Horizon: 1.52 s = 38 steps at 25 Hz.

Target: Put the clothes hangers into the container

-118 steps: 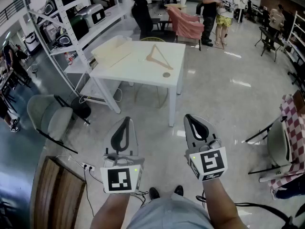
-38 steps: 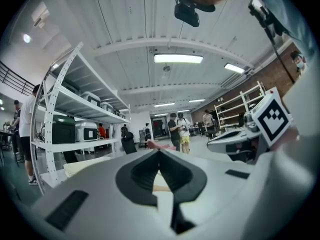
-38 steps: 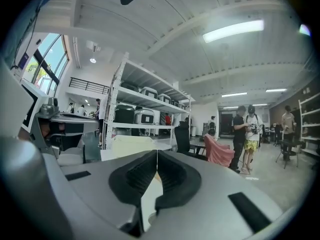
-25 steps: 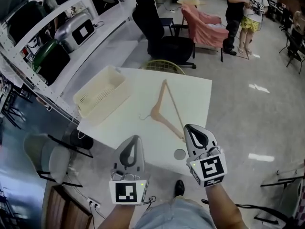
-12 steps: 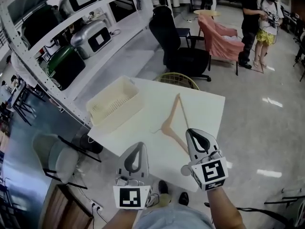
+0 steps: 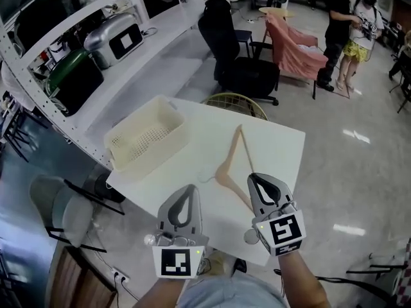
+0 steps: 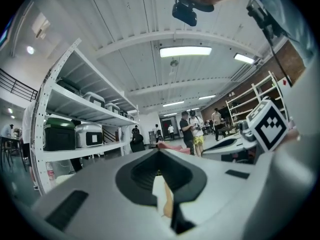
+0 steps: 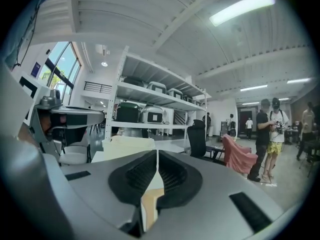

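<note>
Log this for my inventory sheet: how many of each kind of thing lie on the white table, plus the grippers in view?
Hanger: 1
Basket: 1
Grippers: 2, left gripper and right gripper
Total: 4

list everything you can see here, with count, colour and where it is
table: one, white, centre
clothes hanger: one, light wood, flat on the table
container: one, cream, on the table's left part
office chair: one, black, behind the table
draped chair: one, pink, far right
shelving rack: one, white, left side
people: two, far right
left gripper: one, grey, shut, near table edge
right gripper: one, grey, shut, by the hanger
</note>
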Each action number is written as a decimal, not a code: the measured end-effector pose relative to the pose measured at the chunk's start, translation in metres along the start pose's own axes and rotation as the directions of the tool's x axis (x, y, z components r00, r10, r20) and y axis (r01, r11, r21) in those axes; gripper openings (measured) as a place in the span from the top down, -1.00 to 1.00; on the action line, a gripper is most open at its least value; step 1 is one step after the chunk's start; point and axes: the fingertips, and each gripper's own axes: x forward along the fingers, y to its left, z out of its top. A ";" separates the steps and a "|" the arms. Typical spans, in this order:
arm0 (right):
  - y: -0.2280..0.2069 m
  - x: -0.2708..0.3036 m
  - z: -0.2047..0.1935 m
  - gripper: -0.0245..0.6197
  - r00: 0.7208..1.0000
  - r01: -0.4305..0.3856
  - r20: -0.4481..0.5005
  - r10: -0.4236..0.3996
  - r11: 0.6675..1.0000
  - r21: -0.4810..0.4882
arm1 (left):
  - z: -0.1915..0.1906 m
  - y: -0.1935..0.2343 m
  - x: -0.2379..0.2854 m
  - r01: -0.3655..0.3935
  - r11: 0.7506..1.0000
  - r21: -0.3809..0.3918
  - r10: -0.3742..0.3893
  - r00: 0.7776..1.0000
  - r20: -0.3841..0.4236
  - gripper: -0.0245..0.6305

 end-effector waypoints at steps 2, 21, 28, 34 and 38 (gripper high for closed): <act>0.001 0.012 -0.008 0.89 1.000 -0.006 -0.024 0.006 1.000 -0.003 | -0.006 0.007 0.010 0.012 1.000 0.000 -0.012 1.000 0.003 0.89; 0.021 0.070 -0.158 0.43 0.920 -0.027 -0.390 0.047 0.998 0.057 | -0.127 0.036 0.089 0.106 0.976 -0.193 -0.143 0.971 -0.190 0.89; 0.018 0.076 -0.195 0.43 0.873 -0.033 -0.485 0.057 0.998 0.058 | -0.155 0.031 0.110 0.133 0.967 -0.217 -0.182 0.957 -0.226 0.89; 0.018 0.078 -0.220 0.43 0.824 -0.043 -0.560 0.085 0.995 0.087 | -0.166 0.030 0.119 0.136 0.964 -0.229 -0.191 0.951 -0.242 0.89; 0.023 0.080 -0.233 0.44 0.777 -0.089 -0.622 0.100 0.995 0.049 | -0.170 0.034 0.122 0.127 0.965 -0.230 -0.185 0.950 -0.253 0.89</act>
